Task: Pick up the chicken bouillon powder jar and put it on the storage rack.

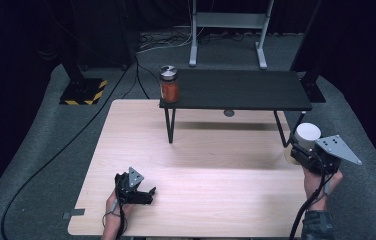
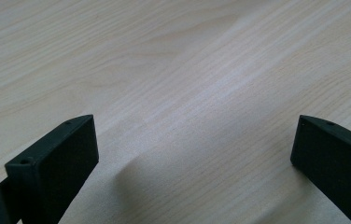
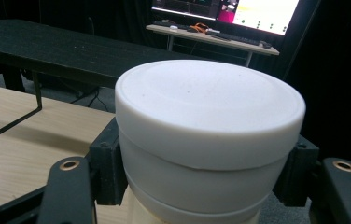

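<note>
My right gripper is at the table's right edge, shut on a white lidded container that it holds upright just above the wood. In the right gripper view the container sits between the black pads, its lid on top. Low at the front left, my left gripper rests on the light wooden table. Its jaws are open, with only bare wood between the fingers. A glass jar with red contents and a metal lid stands on the left end of a black shelf.
The black shelf stands on thin legs across the table's far half. On the grey floor beyond are cables, a post base with yellow-black stripes and a white frame stand. A lit monitor is in the background.
</note>
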A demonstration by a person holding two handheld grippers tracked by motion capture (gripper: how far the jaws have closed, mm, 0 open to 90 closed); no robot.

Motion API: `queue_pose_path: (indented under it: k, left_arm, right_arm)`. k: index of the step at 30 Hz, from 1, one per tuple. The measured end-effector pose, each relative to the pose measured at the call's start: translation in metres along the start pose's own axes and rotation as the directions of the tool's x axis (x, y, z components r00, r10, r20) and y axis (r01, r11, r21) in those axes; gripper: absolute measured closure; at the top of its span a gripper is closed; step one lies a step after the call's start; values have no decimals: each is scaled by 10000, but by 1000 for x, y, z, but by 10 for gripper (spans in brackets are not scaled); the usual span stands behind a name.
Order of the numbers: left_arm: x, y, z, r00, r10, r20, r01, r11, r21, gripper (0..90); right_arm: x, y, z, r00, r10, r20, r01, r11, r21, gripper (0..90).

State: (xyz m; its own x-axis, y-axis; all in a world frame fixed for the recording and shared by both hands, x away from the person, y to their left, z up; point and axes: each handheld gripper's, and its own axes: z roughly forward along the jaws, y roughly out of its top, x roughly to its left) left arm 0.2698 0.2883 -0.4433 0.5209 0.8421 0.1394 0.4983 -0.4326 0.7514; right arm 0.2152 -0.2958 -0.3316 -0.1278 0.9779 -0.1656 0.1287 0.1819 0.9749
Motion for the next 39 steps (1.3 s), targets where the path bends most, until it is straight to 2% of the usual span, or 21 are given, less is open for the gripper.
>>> queue_pose_path:
  k: [25, 39]
  left_arm:
    - [-1, 0, 0, 10000, 2, -36, -2, 10000, -6, 3]
    - [-1, 0, 0, 10000, 30, -51, -30, 10000, -16, 3]
  right_arm:
    - [-10, 23, 8, 9997, 72, 226, -71, 10000, -48, 331]
    - [-15, 39, 12, 9996, -58, 286, 60, 10000, -72, 332]
